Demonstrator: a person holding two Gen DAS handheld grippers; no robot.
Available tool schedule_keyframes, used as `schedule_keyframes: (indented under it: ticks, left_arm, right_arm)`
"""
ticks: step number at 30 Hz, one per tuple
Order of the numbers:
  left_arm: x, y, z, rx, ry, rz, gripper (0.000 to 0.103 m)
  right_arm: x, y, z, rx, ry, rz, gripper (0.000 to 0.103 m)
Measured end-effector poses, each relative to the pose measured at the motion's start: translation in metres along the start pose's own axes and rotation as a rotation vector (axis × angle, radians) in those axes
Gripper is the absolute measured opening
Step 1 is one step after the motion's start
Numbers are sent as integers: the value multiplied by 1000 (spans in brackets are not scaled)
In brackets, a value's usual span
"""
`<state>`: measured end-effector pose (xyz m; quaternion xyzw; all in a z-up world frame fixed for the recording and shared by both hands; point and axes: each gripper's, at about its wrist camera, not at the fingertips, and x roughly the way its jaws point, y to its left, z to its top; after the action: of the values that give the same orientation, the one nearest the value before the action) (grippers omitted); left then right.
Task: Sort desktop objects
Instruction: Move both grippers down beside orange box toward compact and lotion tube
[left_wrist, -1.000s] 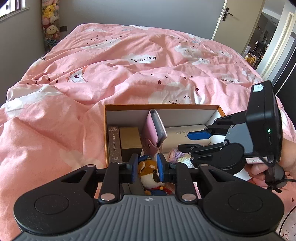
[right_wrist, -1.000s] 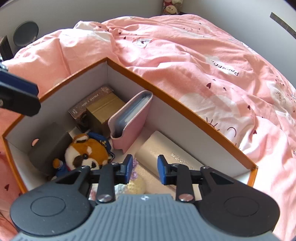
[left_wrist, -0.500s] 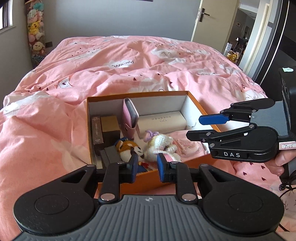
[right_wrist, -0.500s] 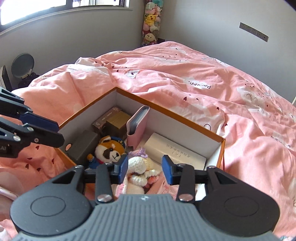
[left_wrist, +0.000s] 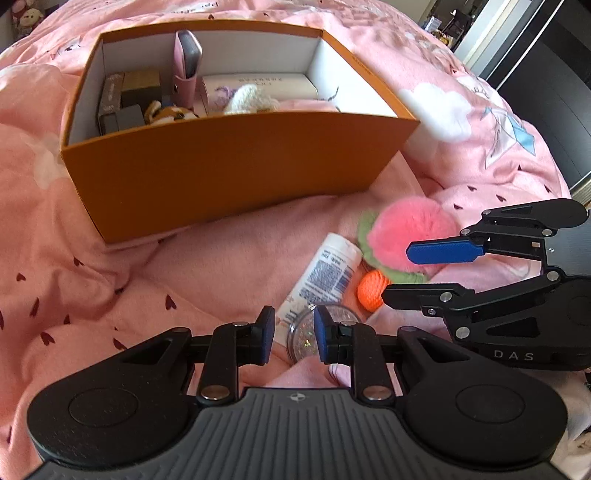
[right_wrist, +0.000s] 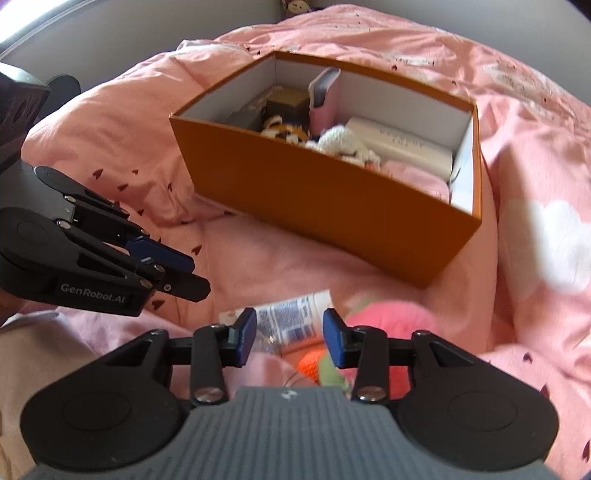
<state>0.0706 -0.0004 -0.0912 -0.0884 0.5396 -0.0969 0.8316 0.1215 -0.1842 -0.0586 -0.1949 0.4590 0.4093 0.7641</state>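
An orange cardboard box (left_wrist: 229, 162) with a white inside was seen resting on a pink bedspread (left_wrist: 74, 288) printed with small dark hearts. Inside it, a pink case (left_wrist: 183, 70) was stood upright against the far wall, with a cream oblong box (left_wrist: 258, 83), a white knitted toy (left_wrist: 247, 99), a fox plush (left_wrist: 166, 112) and 2 dark boxes (left_wrist: 118, 107) packed around it. In front of the box, on the bedspread, a white tube with a barcode label (left_wrist: 321, 273) was laid at a slant, touched on its right by a pink fluffy plush with a green rim (left_wrist: 402, 232) and a small orange knitted ball (left_wrist: 371, 288). A round clear container with glitter (left_wrist: 308, 332) was seen just beyond the left gripper (left_wrist: 291, 334), whose blue pads were held a little apart with nothing pinched between them. The right gripper (right_wrist: 289, 338) was held above the tube and the plush, its jaws spread wider and empty; no contact with any object was shown. In the left wrist view the right gripper was seen at the right edge, over the plush.
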Motion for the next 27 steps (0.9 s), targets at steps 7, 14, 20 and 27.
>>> schedule_keyframes:
  ticks: [7, 14, 20, 27]
  left_arm:
    - [16, -13, -25, 35, 114, -21, 25]
    - [23, -12, -21, 41, 121, -1, 32]
    - [52, 1, -12, -23, 227, -17, 38]
    - [80, 12, -7, -104, 301, -47, 50]
  right_arm:
    - [2, -6, -29, 116, 103, 50, 42]
    - [4, -14, -41, 189, 170, 106, 41]
    - [-5, -26, -22, 191, 134, 71, 41]
    - [25, -50, 0, 104, 292, -62, 53]
